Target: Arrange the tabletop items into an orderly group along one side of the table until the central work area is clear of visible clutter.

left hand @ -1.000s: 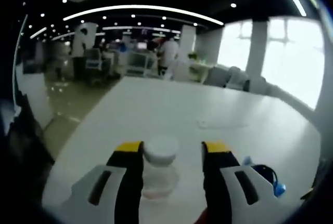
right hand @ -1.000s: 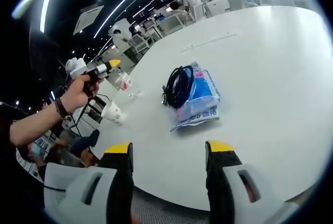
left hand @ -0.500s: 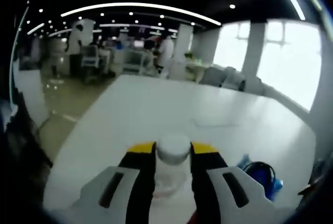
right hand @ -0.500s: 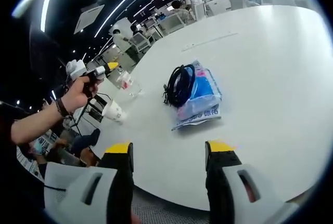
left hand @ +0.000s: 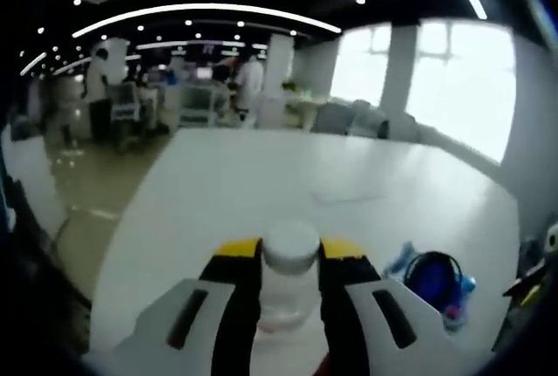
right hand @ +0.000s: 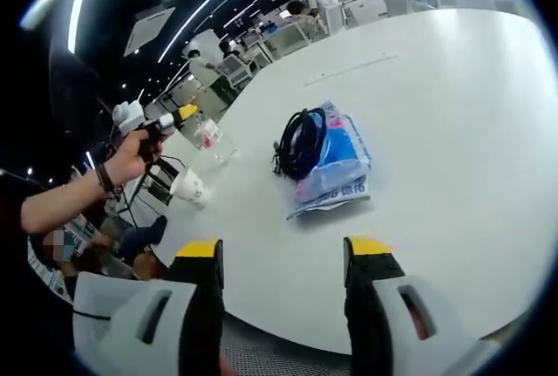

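My left gripper (left hand: 290,256) is shut on a clear plastic bottle (left hand: 290,271) with a white cap, the jaws pressing its neck from both sides. In the right gripper view, a person's hand (right hand: 125,160) holds that left gripper (right hand: 174,118) at the bottle (right hand: 209,137) near the table's far left edge. A blue plastic packet (right hand: 336,167) lies mid-table with a coiled black cable (right hand: 301,142) on it; the left gripper view has the packet (left hand: 436,278) at lower right. My right gripper (right hand: 286,250) stands open over the near table edge, holding nothing.
A white paper cup (right hand: 190,188) lies on its side near the left edge of the white table (right hand: 453,114). Beyond the table are desks, chairs and people in an office, with bright windows on the far side.
My left gripper has shut on the bottle's neck, from jaws wide apart a second ago. The left gripper view has shifted a little since. The right gripper, packet and cup have not moved.
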{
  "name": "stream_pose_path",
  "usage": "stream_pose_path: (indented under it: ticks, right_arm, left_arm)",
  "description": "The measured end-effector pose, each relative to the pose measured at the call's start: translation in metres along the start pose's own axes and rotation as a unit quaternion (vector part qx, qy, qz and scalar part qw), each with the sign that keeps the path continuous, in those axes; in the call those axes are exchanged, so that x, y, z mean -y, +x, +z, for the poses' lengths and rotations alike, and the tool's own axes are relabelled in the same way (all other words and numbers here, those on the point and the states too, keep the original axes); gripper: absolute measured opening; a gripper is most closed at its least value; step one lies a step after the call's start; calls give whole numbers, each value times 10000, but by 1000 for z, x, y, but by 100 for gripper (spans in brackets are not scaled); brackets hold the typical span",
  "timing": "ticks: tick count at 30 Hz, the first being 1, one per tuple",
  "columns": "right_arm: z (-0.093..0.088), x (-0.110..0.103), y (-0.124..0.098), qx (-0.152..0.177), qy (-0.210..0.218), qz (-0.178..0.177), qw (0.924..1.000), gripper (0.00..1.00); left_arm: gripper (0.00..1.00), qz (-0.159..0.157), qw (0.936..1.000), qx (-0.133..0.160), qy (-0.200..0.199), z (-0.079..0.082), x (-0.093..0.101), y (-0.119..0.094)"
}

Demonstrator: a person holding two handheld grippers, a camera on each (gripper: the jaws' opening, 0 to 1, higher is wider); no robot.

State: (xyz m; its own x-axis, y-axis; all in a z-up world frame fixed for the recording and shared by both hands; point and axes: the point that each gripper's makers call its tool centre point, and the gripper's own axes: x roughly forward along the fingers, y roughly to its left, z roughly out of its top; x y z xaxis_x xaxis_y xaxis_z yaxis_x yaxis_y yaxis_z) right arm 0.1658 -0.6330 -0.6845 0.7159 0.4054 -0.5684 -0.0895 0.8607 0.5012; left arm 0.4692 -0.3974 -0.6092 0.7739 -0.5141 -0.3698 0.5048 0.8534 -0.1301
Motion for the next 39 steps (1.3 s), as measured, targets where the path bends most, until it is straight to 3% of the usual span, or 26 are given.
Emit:
stream_pose_path:
  ticks: [11, 14, 24, 25, 27, 28, 29, 30, 32, 39]
  right_arm:
    - [0, -1, 0, -18, -15, 24, 10000, 55]
    - [-2, -2, 1, -40, -25, 43, 10000, 55]
    - [-2, -2, 1, -39, -3, 53, 10000, 55]
    - [-2, -2, 1, -45, -3, 56, 10000, 55]
    - [-2, -3, 2, -53, -4, 62, 10000, 55]
    - [-2, -3, 2, -53, 7, 65, 10000, 55]
    - [-3, -3, 2, -54, 19, 71, 10000, 55]
    - [-2, -2, 3, -51, 32, 73, 10000, 55]
    - [-2, -2, 4, -36, 69, 77, 9999, 55]
    - [-4, 0, 7, -47, 113, 55, 9999, 55]
  left_arm:
    - [24, -4, 9999, -127, 65, -5, 1, 1]
    - [33, -98, 9992, -377, -88, -16, 1, 1]
    - [47, -213, 9991, -368, -44, -14, 1, -9]
    - [50, -201, 9989, -403, -126, -15, 0, -12]
    - [62, -211, 9961, -436, -742, -16, 2, -17]
    - [66, -337, 9896, -293, -1367, -12, 5, -22]
    - [67, -394, 9839, -148, -1735, -8, 6, -25]
    - [67, -442, 9744, 92, -2200, -1, 6, -31]
    - [68, -469, 9698, 229, -2384, 1, 4, -41]
    - [70, -516, 9767, 49, -2084, -11, 20, -67]
